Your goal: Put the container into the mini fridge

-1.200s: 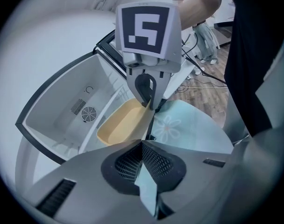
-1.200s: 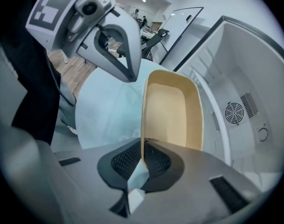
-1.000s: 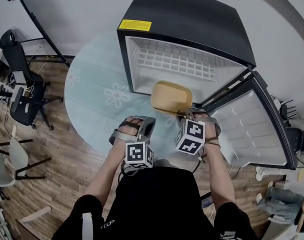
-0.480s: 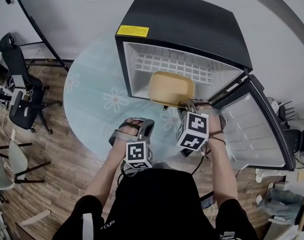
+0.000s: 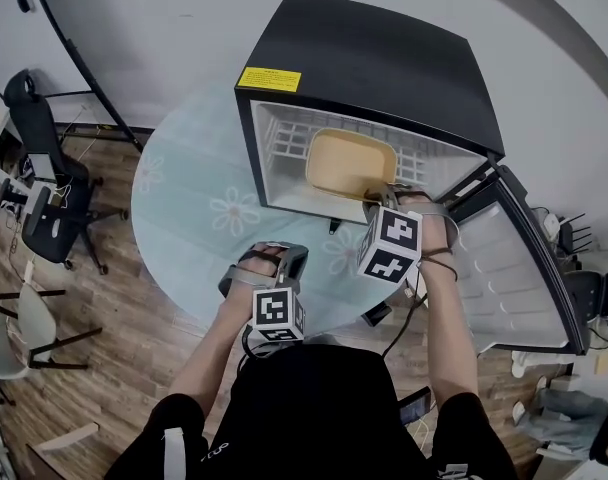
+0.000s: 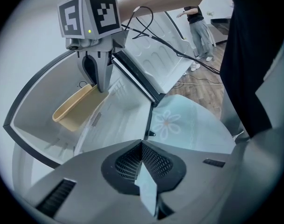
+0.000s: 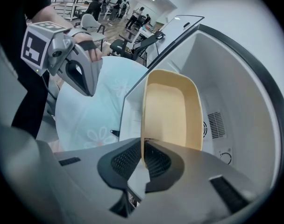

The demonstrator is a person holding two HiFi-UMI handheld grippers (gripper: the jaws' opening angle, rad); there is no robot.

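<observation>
A tan rectangular container (image 5: 350, 164) is inside the open black mini fridge (image 5: 374, 58), held above the white interior floor. My right gripper (image 5: 376, 200) is shut on the container's near rim; the right gripper view shows the container (image 7: 172, 111) clamped between the jaws and reaching into the fridge cavity. My left gripper (image 5: 289, 260) hangs over the round table (image 5: 184, 198), shut with nothing in it. In the left gripper view the container (image 6: 74, 108) and the right gripper (image 6: 99, 80) appear at the fridge mouth.
The fridge door (image 5: 509, 268) stands swung open at the right. The table wears a pale blue cloth with flower prints (image 5: 232, 211). A black office chair (image 5: 39, 158) and a white chair (image 5: 19, 318) stand on the wooden floor at the left.
The right gripper has carried the container forward, from in front of the fridge opening to inside the cavity. The left gripper has stayed nearly in place.
</observation>
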